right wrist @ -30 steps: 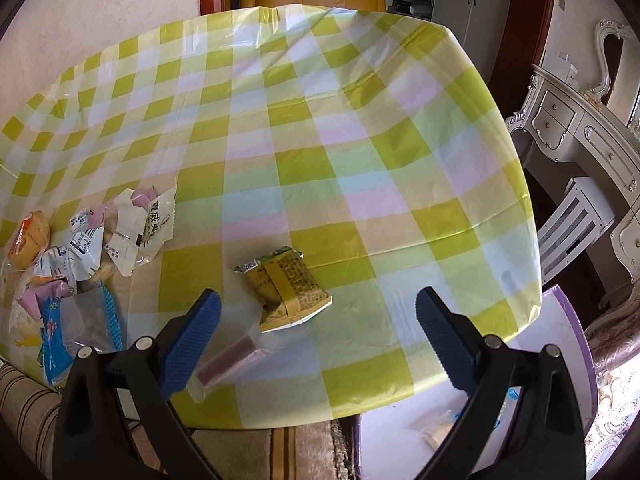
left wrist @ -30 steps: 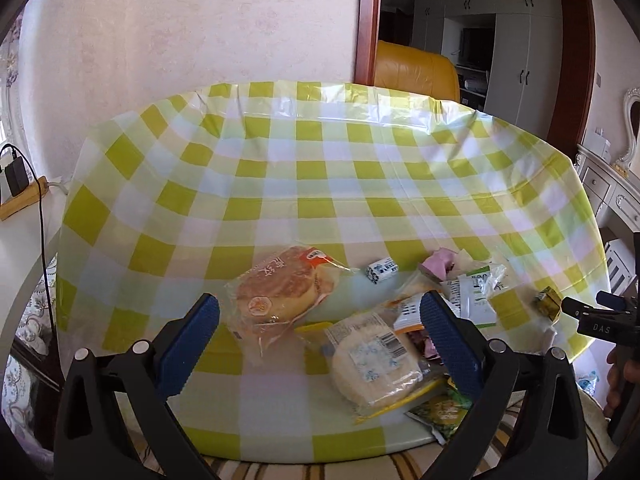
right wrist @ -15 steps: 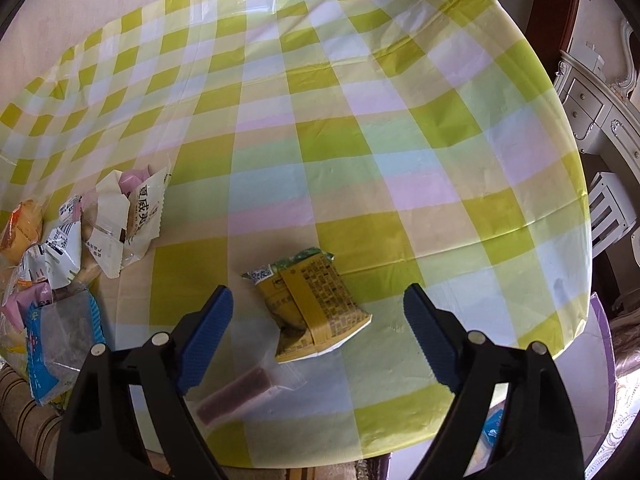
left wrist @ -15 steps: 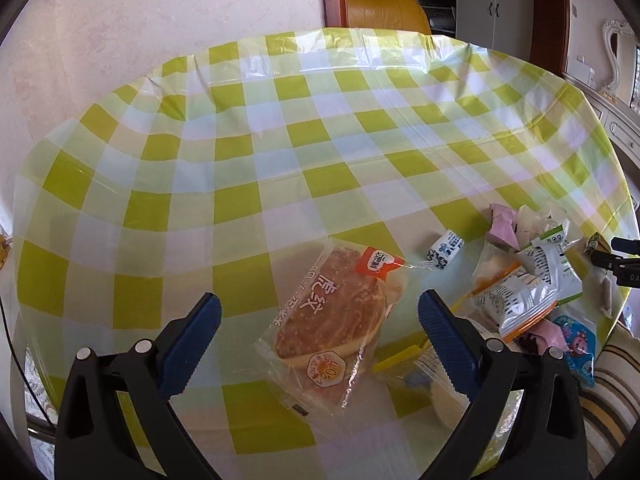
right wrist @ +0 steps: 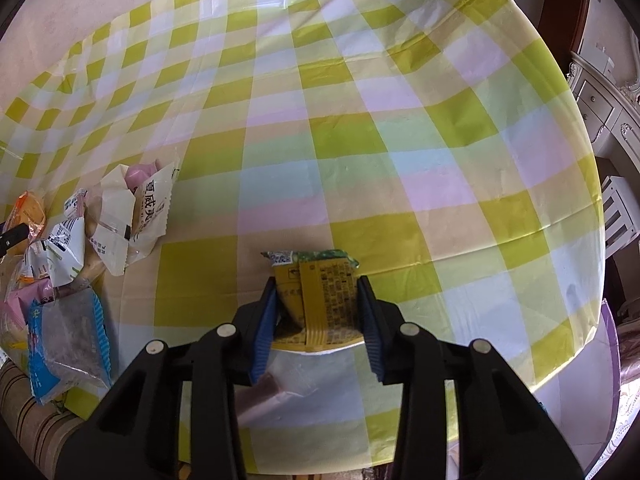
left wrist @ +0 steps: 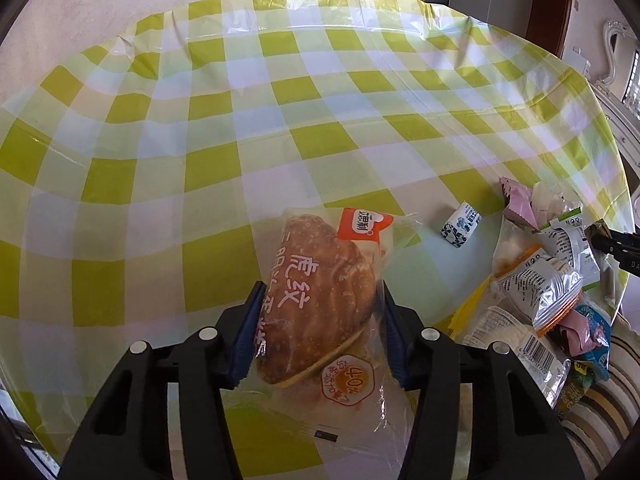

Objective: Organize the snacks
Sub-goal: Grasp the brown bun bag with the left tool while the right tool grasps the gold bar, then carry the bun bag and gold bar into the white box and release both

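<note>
Since the earlier frames both pairs of tongs have dropped closer to the table and their jaws have just been closing, each on a snack. In the left wrist view the left gripper (left wrist: 320,334) now clenches the wrapped bread bun (left wrist: 320,292), blue pads pressed into the clear wrapper on both sides; the bun sits on the checked tablecloth (left wrist: 200,120), left of the heap of snack packets (left wrist: 544,280), with a small blue-and-white candy (left wrist: 461,224) between them. In the right wrist view the right gripper (right wrist: 318,320) grips the yellow snack packet (right wrist: 320,300) near the table's front edge, well apart from the heap. Both look ready to be lifted and sorted. A clear-wrapped reddish bar (right wrist: 260,392) is mostly hidden beneath the right jaws, and the heap's lower packets are overlapped and hard to tell apart.
</note>
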The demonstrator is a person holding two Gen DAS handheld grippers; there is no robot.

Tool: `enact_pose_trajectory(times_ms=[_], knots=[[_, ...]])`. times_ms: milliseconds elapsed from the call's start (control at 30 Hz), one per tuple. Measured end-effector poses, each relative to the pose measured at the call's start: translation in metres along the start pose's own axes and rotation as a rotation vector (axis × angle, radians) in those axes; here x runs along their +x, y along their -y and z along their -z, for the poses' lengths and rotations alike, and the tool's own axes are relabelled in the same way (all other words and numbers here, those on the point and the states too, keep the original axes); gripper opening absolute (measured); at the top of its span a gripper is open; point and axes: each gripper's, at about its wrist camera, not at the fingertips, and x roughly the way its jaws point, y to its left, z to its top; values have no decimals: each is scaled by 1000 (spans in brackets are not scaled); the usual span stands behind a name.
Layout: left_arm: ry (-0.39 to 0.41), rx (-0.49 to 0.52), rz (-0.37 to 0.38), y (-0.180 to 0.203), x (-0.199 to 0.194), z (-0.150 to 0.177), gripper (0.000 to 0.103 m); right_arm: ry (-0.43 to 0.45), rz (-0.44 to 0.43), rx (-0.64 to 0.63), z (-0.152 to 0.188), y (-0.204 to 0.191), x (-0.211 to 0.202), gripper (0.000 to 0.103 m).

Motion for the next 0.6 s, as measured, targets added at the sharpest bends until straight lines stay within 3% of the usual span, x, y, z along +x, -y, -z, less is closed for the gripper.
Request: enact_pose_trajectory(times_ms=[400,600], knots=[[89,-55,-88,1,-33,-3,45,70,20,18,0,5,-21,37],[146,-35,-49,34,-61,-7,45,81,21,33,6,10,-34,37]])
